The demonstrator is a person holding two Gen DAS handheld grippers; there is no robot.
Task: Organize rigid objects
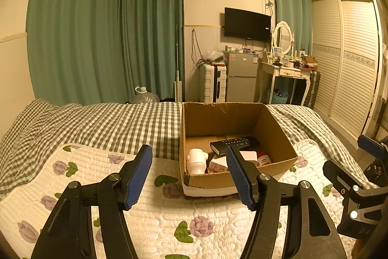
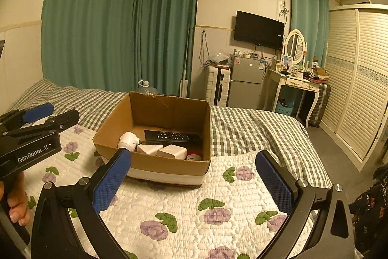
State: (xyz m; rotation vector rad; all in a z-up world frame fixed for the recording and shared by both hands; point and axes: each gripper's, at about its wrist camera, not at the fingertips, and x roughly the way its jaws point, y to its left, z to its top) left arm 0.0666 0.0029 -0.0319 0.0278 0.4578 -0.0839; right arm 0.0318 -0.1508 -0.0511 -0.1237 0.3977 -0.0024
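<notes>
I have both grippers hovering over the bed just short of the cardboard box (image 2: 155,162), the left gripper (image 1: 189,176) and the right gripper (image 2: 194,176) each with fingers spread wide and nothing between them. The things to organize lie inside the box: a black remote (image 2: 172,136) across the middle, a white bottle (image 2: 128,141) on its side toward the box's left wall, two small white boxes (image 2: 162,150) against its near wall, and a red-capped jar (image 2: 194,156) in its near right corner. All of it looks light and stiff to me; I'd judge the remote easiest, pinched across its narrow width. The bottle is round and smooth, so likely to slip; I'd take it at the neck. The box sits on a floral quilt (image 2: 218,198) over a checked sheet (image 2: 242,130), soft footing that may sag. Beyond the box stand green curtains (image 2: 109,28), a wall television (image 2: 258,29), a small fridge (image 2: 246,81) and a louvred wardrobe (image 2: 359,79).
</notes>
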